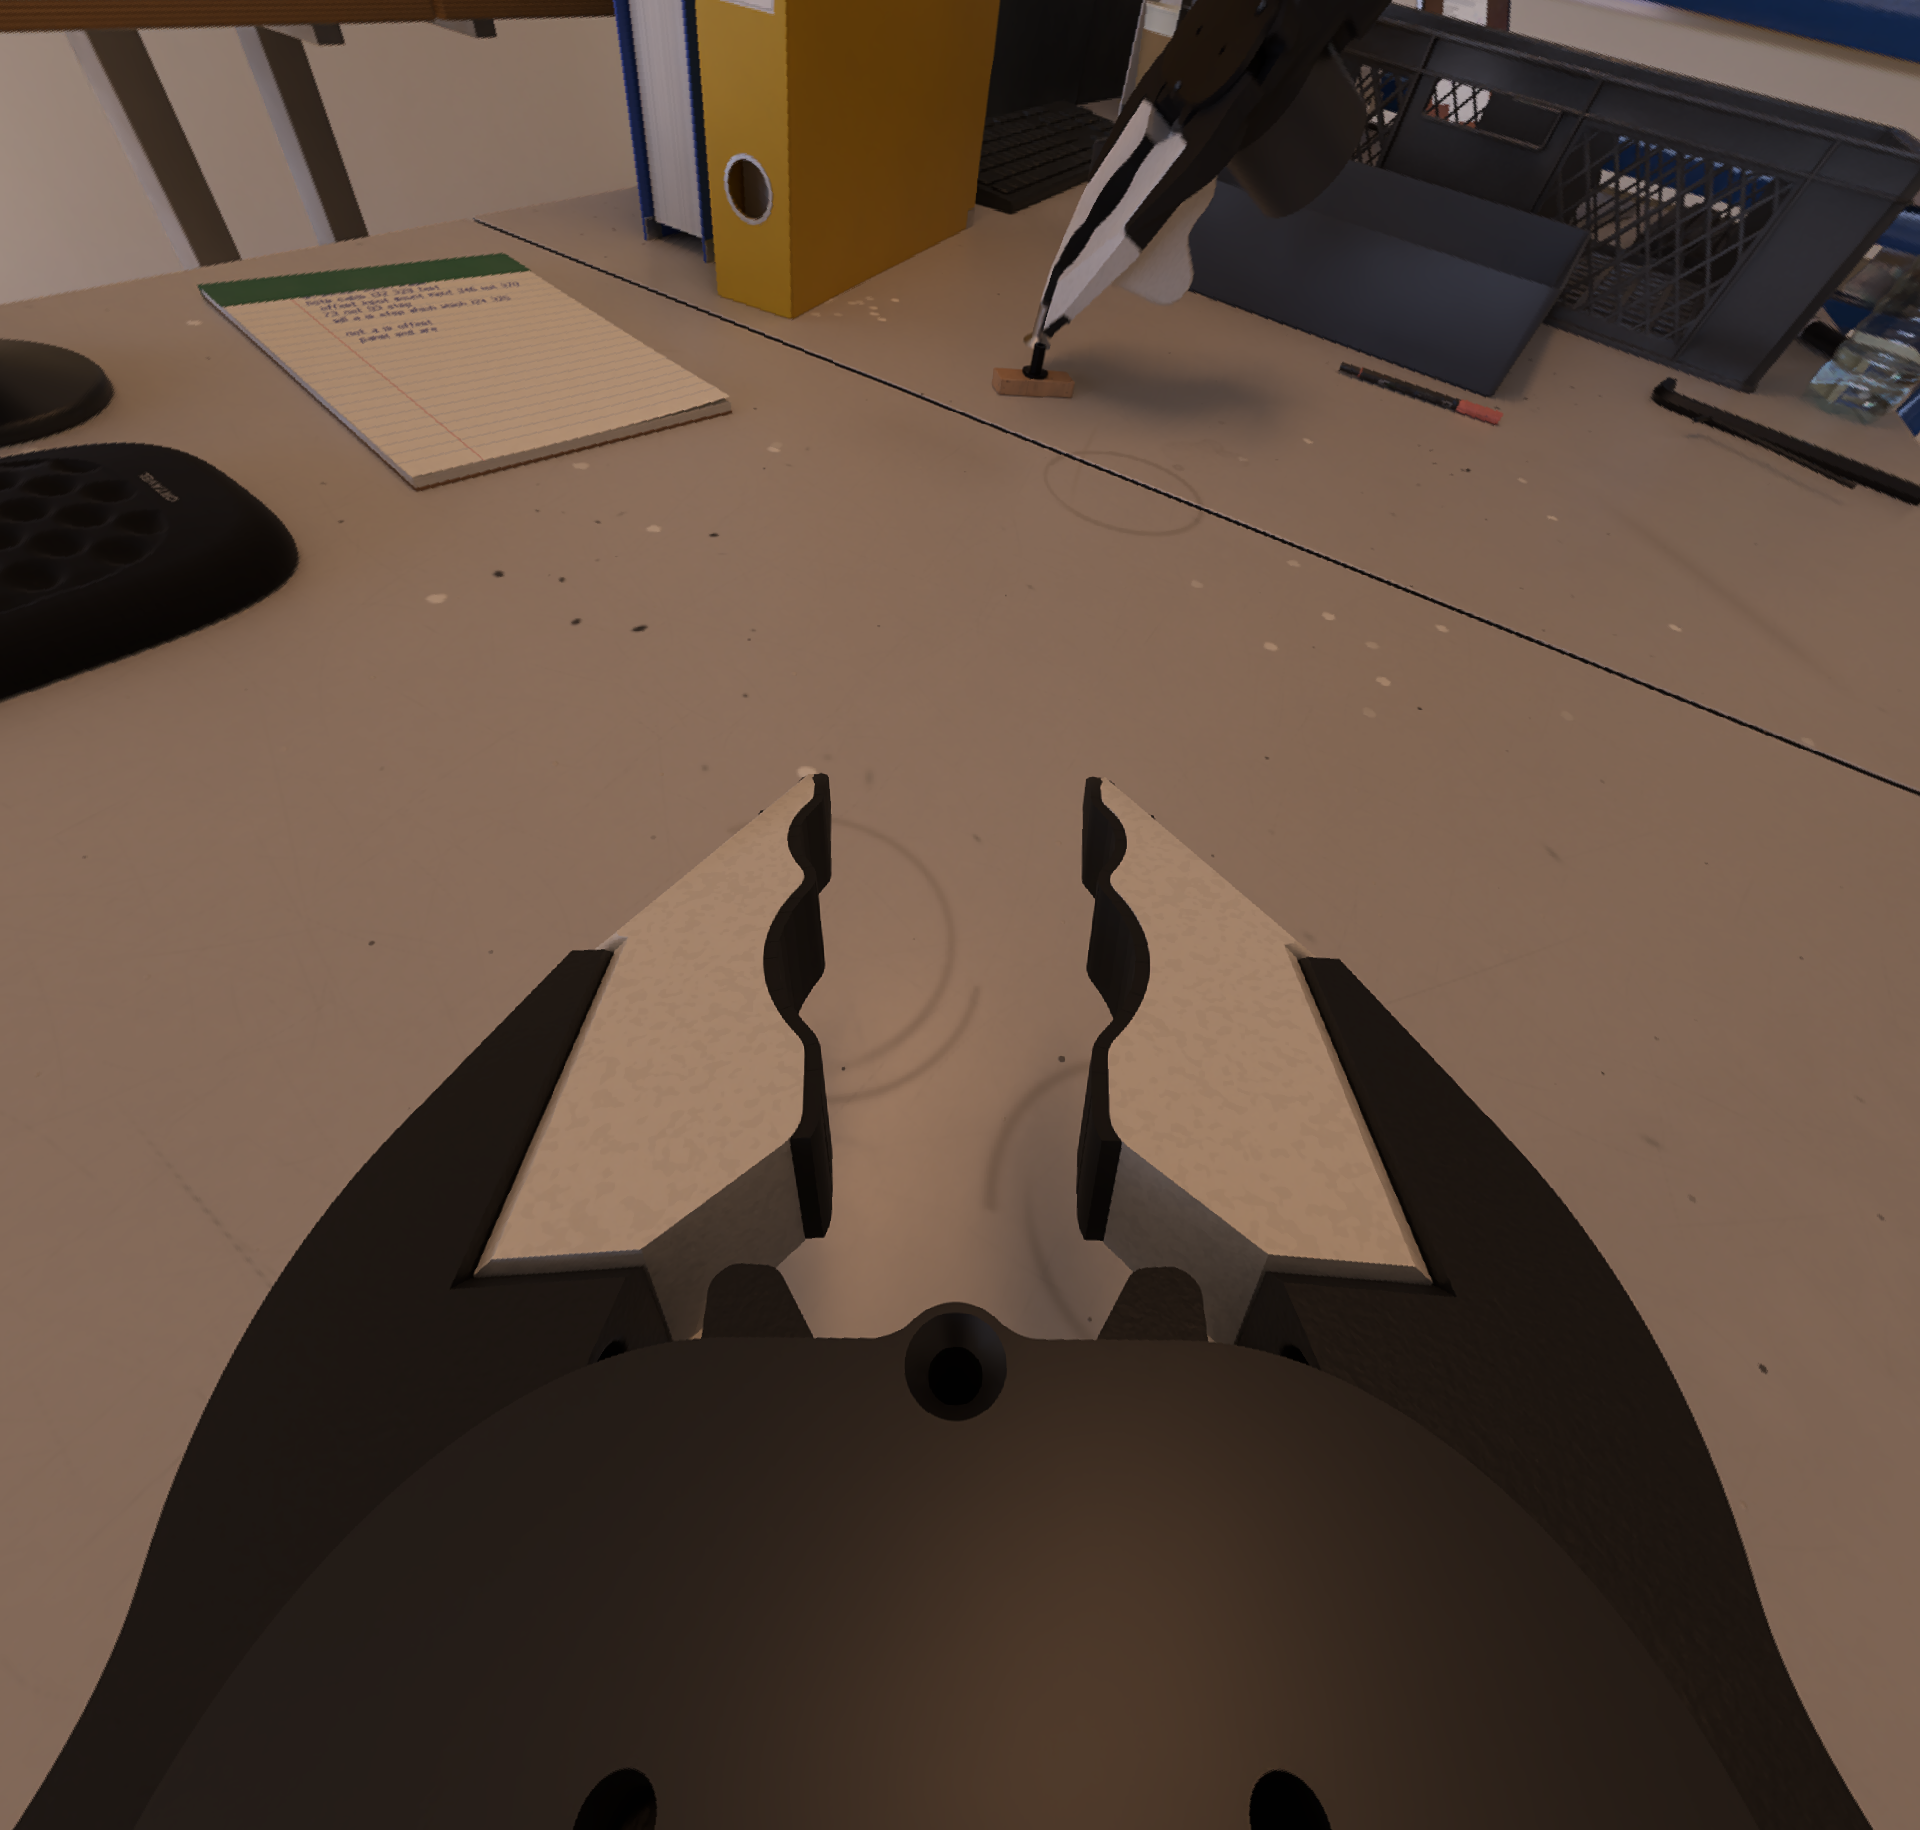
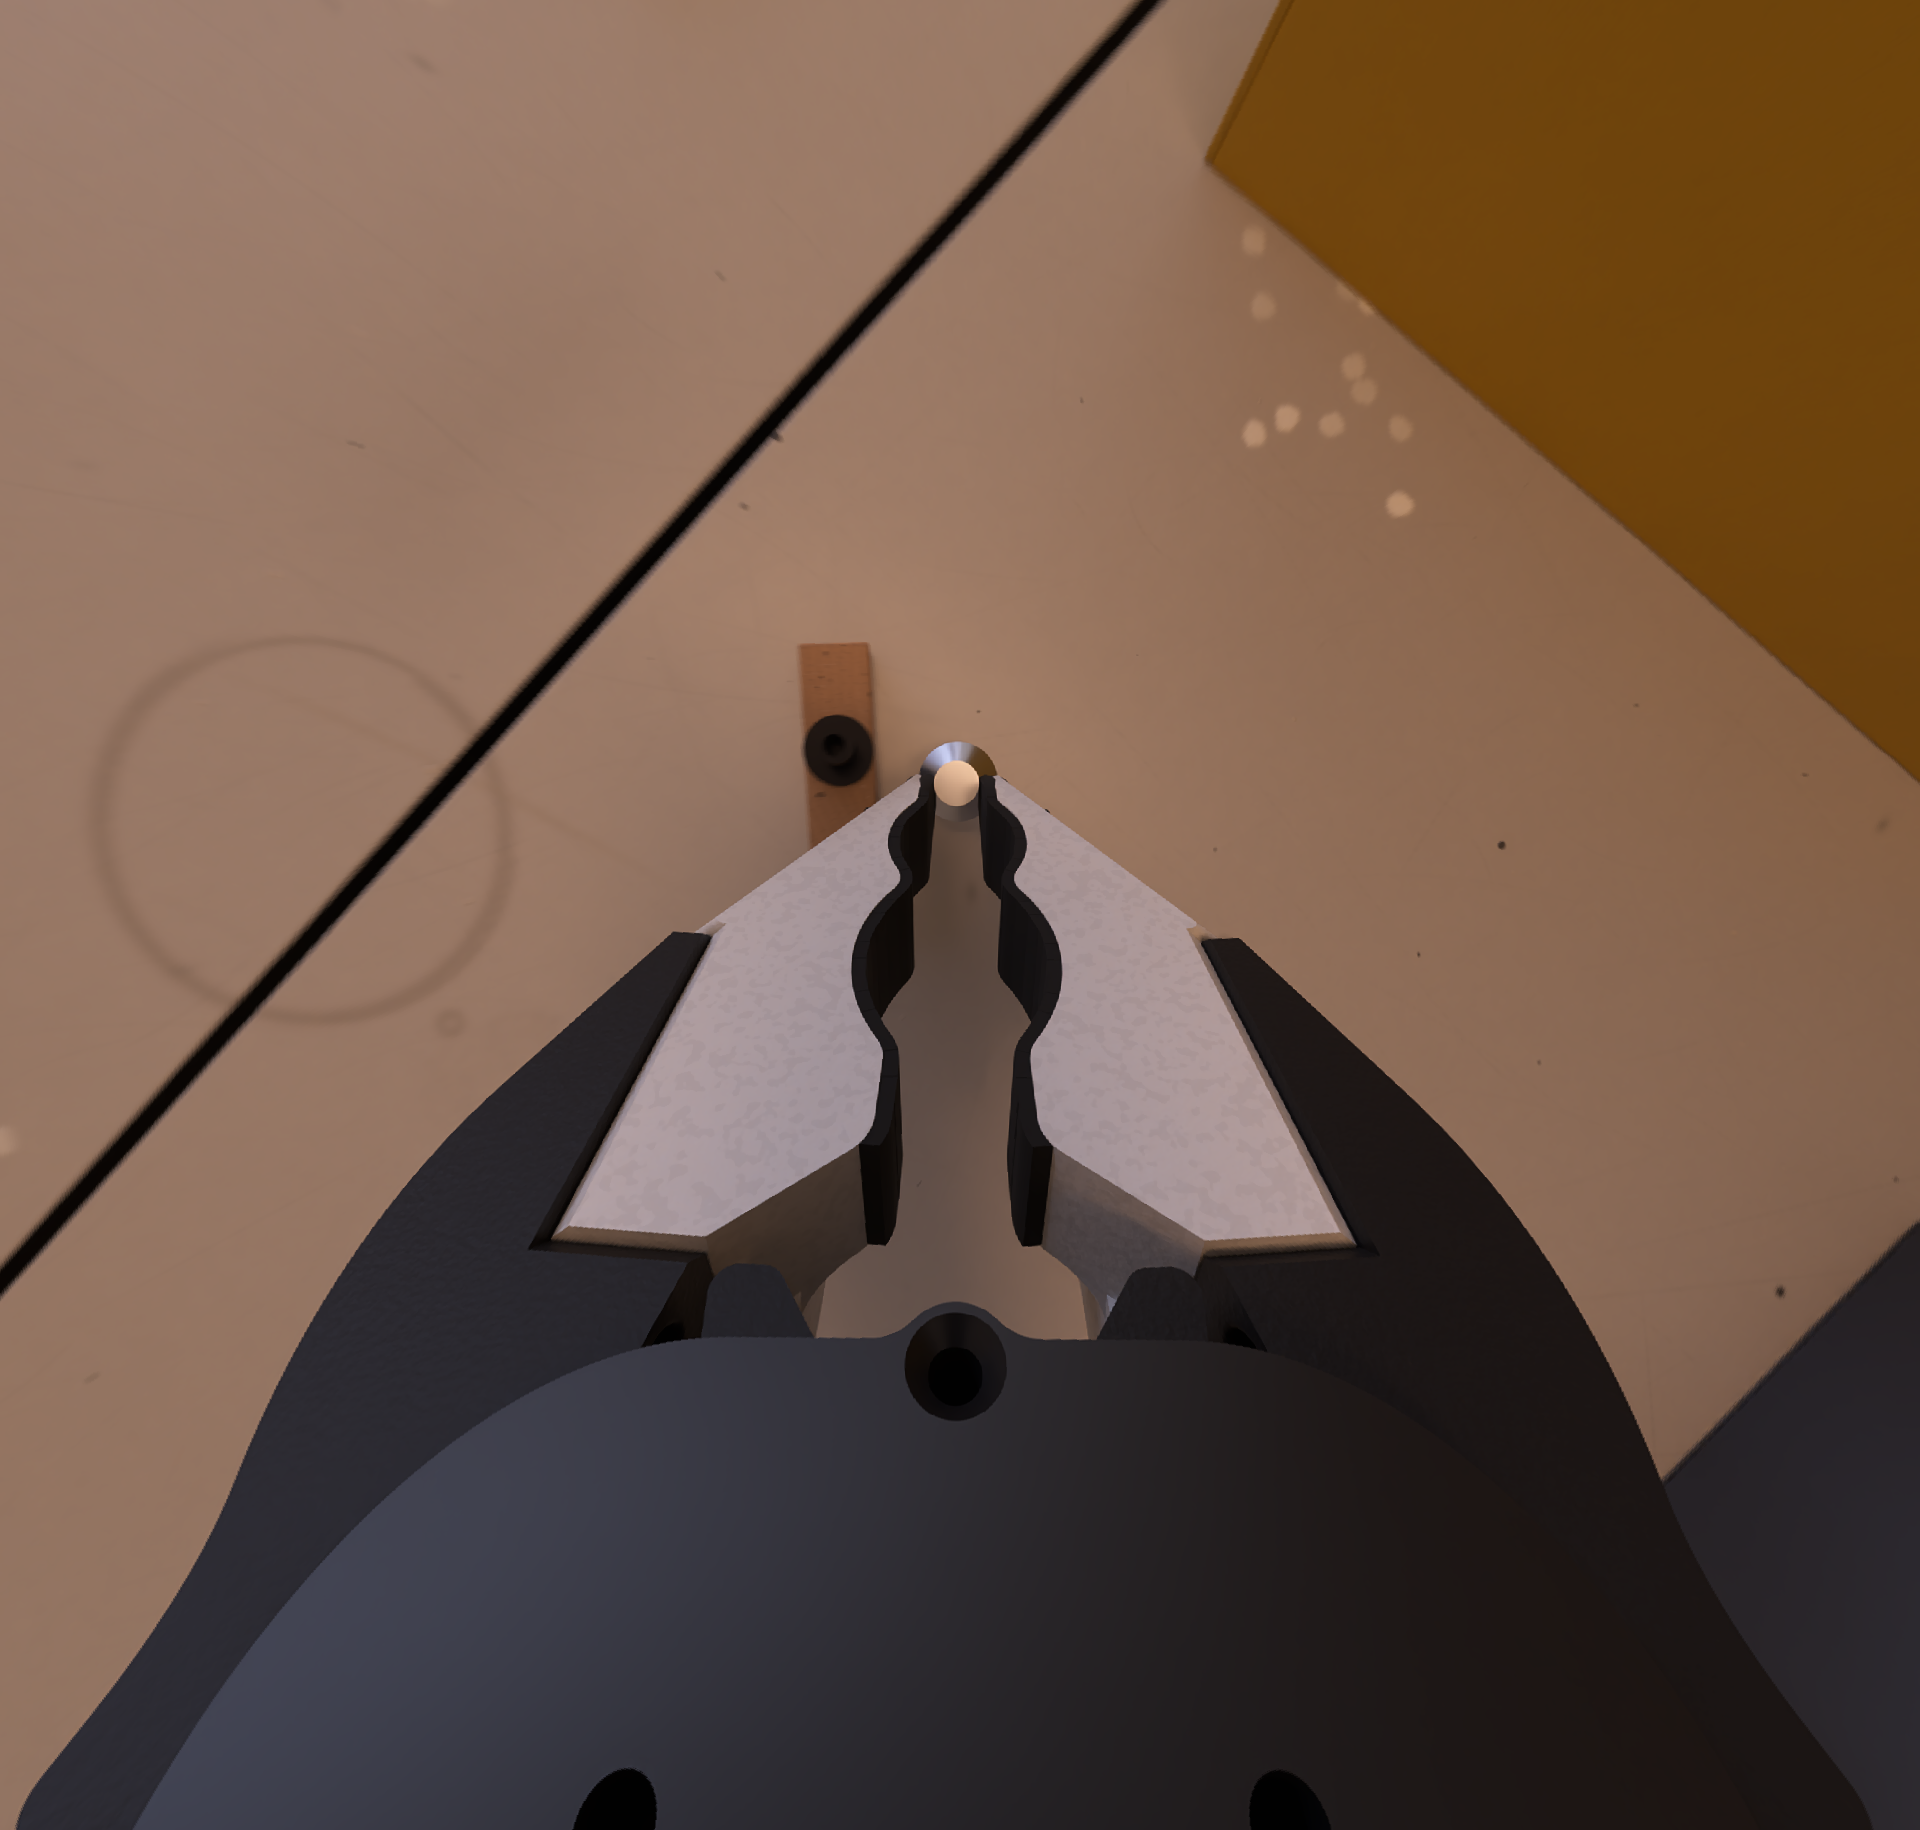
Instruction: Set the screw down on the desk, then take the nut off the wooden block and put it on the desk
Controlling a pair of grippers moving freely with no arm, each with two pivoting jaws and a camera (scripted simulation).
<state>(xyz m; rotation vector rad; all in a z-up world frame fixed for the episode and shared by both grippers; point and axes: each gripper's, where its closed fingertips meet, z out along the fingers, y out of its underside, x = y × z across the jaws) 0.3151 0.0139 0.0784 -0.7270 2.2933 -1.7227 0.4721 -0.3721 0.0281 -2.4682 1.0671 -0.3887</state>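
Note:
My right gripper (image 2: 956, 785) is shut on the screw (image 2: 956, 781), a small metal piece seen end-on at its fingertips, above the desk. Just left of it lies the small wooden block (image 2: 834, 700) with the black nut (image 2: 837, 746) on top. In the left wrist view the right gripper (image 1: 1042, 328) points steeply down just above the wooden block (image 1: 1031, 384) and the nut (image 1: 1036, 368); the screw (image 1: 1035, 337) is a small glint at its tips. My left gripper (image 1: 956, 793) is open and empty, low over the bare desk, far from the block.
A yellow binder (image 1: 831, 107) stands behind the block, also at the right wrist view's upper right (image 2: 1621, 274). A notepad (image 1: 468, 367) and a black wrist rest (image 1: 114, 554) lie to the left. A marker (image 1: 1418, 393), a hex key (image 1: 1777, 440) and a dark crate (image 1: 1662, 211) lie to the right.

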